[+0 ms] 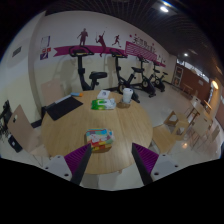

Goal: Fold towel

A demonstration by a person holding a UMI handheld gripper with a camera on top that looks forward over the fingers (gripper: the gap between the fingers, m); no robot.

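Observation:
A small colourful patterned cloth (98, 138), apparently the towel, lies bunched on the round wooden table (70, 135), just ahead of my left finger. My gripper (110, 149) is open and empty, held above the table's near edge. The purple pads (144, 160) stand wide apart. Nothing is between the fingers but bare tabletop.
A green and white box (102, 103) and a white thing (126, 96) sit at the table's far side. A dark flat item (63, 107) lies at the far left. Wooden chairs (24, 128) ring the table. Exercise bikes (125, 75) line the back wall.

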